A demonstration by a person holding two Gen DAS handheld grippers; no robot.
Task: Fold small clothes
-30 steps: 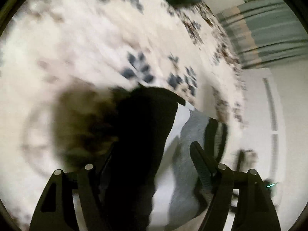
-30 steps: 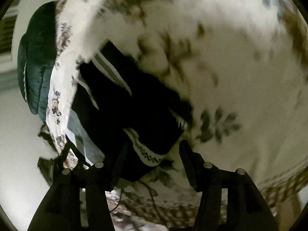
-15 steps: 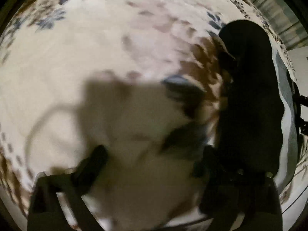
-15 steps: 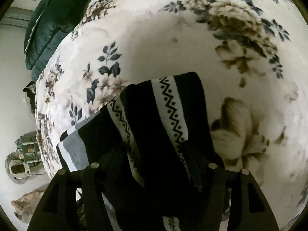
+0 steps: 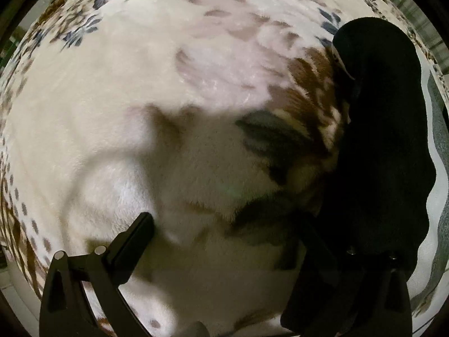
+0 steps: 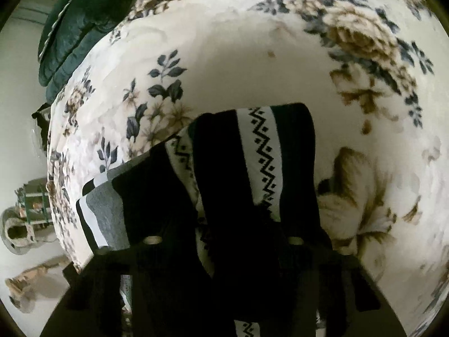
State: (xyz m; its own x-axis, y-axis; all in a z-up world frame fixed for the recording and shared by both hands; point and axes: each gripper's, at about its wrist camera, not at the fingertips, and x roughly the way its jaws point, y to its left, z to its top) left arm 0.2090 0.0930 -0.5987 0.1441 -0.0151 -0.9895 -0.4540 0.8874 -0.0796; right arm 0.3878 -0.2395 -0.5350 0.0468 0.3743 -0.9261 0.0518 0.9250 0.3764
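A small black garment [image 6: 252, 168] with white zigzag-patterned bands lies on the floral blanket [image 6: 252, 56], folded over a grey, white and black striped piece [image 6: 103, 210]. In the right wrist view it fills the space between and over my right gripper [image 6: 224, 241]; its fingers are dark and largely hidden by the cloth. In the left wrist view the black garment [image 5: 384, 140] lies at the right, over the right finger. My left gripper [image 5: 224, 241] is open, its left finger [image 5: 134, 238] close above bare blanket [image 5: 140, 84].
A dark green cushion [image 6: 81, 19] lies at the blanket's far left edge. Beyond the bed edge, a pale floor with a slipper [image 6: 16, 230] and small objects shows at the left.
Both grippers swung from a tilted view to looking down on the blanket. The black garment came to lie flat under the right gripper. The left gripper moved left of the garment, onto bare blanket.
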